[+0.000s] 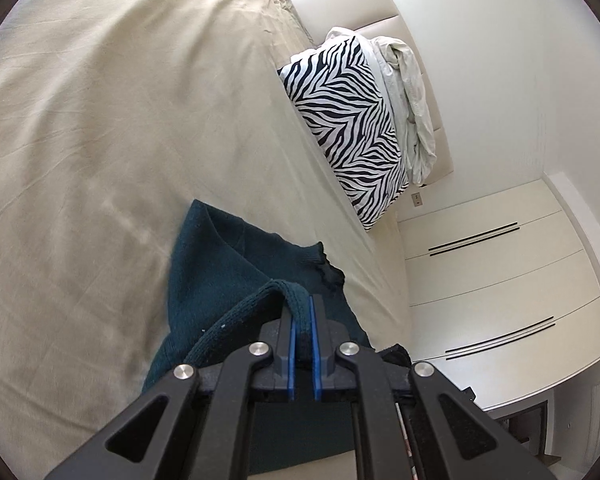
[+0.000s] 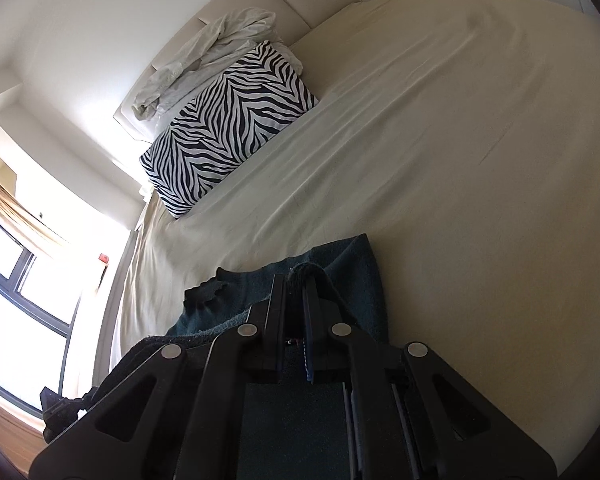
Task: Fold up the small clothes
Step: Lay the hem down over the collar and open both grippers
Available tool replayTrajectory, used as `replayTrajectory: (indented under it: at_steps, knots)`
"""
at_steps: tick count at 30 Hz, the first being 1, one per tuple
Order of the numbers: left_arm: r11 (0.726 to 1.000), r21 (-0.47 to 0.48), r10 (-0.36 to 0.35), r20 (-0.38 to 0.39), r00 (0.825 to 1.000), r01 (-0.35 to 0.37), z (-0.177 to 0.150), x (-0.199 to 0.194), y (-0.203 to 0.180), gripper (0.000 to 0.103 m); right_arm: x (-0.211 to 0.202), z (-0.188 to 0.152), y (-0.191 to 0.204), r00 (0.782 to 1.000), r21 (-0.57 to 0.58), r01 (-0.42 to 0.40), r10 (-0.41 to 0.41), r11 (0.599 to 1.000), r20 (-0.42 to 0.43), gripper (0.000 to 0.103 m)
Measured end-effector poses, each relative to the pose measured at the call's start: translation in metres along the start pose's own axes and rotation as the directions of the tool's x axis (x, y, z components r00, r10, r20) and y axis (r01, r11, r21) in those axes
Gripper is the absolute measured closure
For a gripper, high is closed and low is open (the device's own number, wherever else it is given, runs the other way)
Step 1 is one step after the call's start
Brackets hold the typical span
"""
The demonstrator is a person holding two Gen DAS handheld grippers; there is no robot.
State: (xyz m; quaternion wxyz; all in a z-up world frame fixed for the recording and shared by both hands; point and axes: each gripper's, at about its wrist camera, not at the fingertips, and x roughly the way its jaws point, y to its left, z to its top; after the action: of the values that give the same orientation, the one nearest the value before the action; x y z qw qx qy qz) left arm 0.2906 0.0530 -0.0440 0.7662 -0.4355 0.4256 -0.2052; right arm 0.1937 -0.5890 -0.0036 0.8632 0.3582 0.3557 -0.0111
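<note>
Teal knit garment lies on the cream bed sheet, below a zebra-print pillow; left claw and right claw each pinch its ribbed edge tight.

dark teal knit garment, draped on bed

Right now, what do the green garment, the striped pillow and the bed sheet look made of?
Green garment: looks like matte knit, wool or acrylic; ribbed hem, fuzzy surface.
Striped pillow: smooth printed woven cover, probably cotton or polyester; crisp zebra pattern, no pile.
Bed sheet: thin matte beige woven cloth, likely cotton; fine creases.
</note>
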Motion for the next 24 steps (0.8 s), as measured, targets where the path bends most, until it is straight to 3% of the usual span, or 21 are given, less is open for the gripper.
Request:
replayTrajectory:
  at_steps: [6,10,11,13,14,15,16,20,24]
  knots:
    - [0.999,-0.007,0.052,-0.004,0.999,-0.052,0.027,0.033,0.015,0.096,0.055,0.007,-0.005,0.998,0.005,0.049,-0.048,0.999,-0.027,0.097]
    - [0.992,0.012,0.126,-0.02,0.992,-0.125,0.033,0.053,0.025,0.094,0.087,0.01,-0.009,0.996,0.011,0.077,-0.076,0.997,-0.057,0.095]
    - [0.989,0.027,0.145,-0.014,0.989,-0.144,0.033,0.057,0.025,0.09,0.095,0.01,-0.01,0.995,0.016,0.084,-0.083,0.996,-0.063,0.095]
    - [0.987,0.031,0.157,-0.014,0.987,-0.157,0.035,0.06,0.028,0.048,0.108,0.01,-0.011,0.992,0.004,0.103,-0.102,0.995,-0.071,0.087]
    - [0.987,0.021,0.157,-0.007,0.988,-0.157,0.035,0.059,0.03,0.039,0.11,0.01,-0.011,0.992,-0.002,0.114,-0.114,0.993,-0.059,0.08]
    - [0.988,0.012,0.157,0.003,0.988,-0.157,0.036,0.057,0.031,0.026,0.109,0.01,-0.012,0.992,-0.003,0.122,-0.122,0.993,-0.04,0.058]
    - [0.988,0.005,0.155,0.015,0.988,-0.155,0.037,0.054,0.033,0.022,0.106,0.011,-0.013,0.993,0.007,0.121,-0.121,0.993,-0.016,0.04]
    - [0.99,0.013,0.141,0.032,0.989,-0.142,0.033,0.038,0.033,0.022,0.087,0.009,-0.017,0.995,0.017,0.099,-0.099,0.995,0.015,0.039]
    - [0.984,0.084,0.155,0.047,0.987,-0.159,0.015,0.019,0.026,0.022,0.062,-0.005,-0.017,0.992,-0.039,0.13,-0.129,0.991,0.015,0.039]
